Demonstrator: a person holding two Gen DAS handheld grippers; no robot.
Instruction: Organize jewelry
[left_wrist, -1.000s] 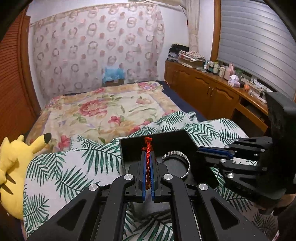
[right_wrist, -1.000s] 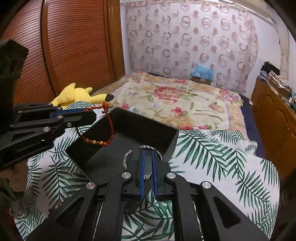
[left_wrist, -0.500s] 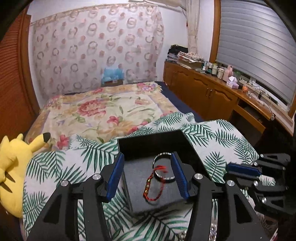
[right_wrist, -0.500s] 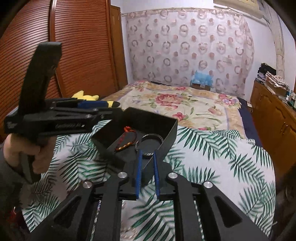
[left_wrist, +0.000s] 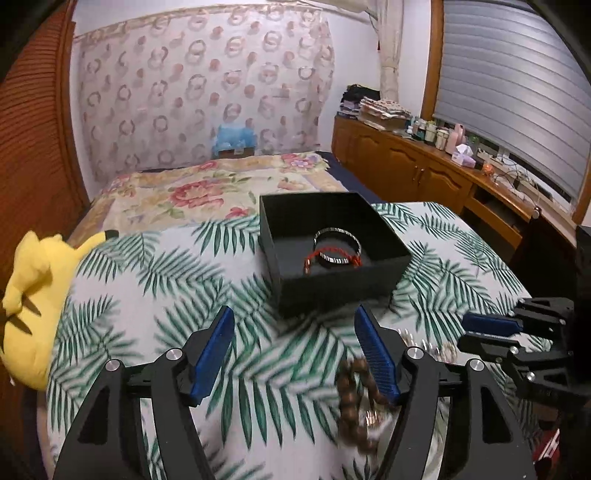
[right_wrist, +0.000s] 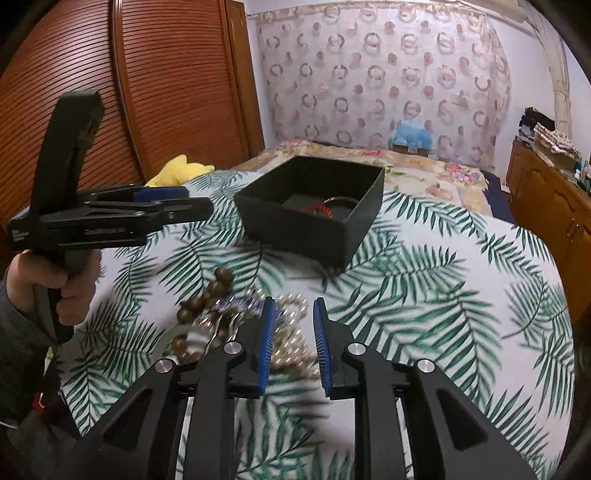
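A black open box (left_wrist: 332, 273) stands on the palm-leaf cloth; it also shows in the right wrist view (right_wrist: 314, 229). Inside lie a silver bangle (left_wrist: 337, 245) and a red cord bracelet (left_wrist: 325, 256). My left gripper (left_wrist: 295, 339) is open and empty, pulled back short of the box. A brown bead bracelet (left_wrist: 352, 402) lies blurred by its right finger. My right gripper (right_wrist: 293, 332) is open and empty, over a heap of pearl-like beads (right_wrist: 291, 343) with brown beads (right_wrist: 207, 295) to its left.
A yellow plush toy (left_wrist: 33, 302) lies at the cloth's left edge. A floral bedspread (left_wrist: 192, 192) stretches beyond the box. Wooden cabinets (left_wrist: 424, 173) with bottles line the right wall. A slatted wooden door (right_wrist: 110, 92) stands at left.
My left gripper opened, dropped the red cord bracelet into the box and drew back. My right gripper let go of the silver bangle, opened and drew back over the heap of beads.
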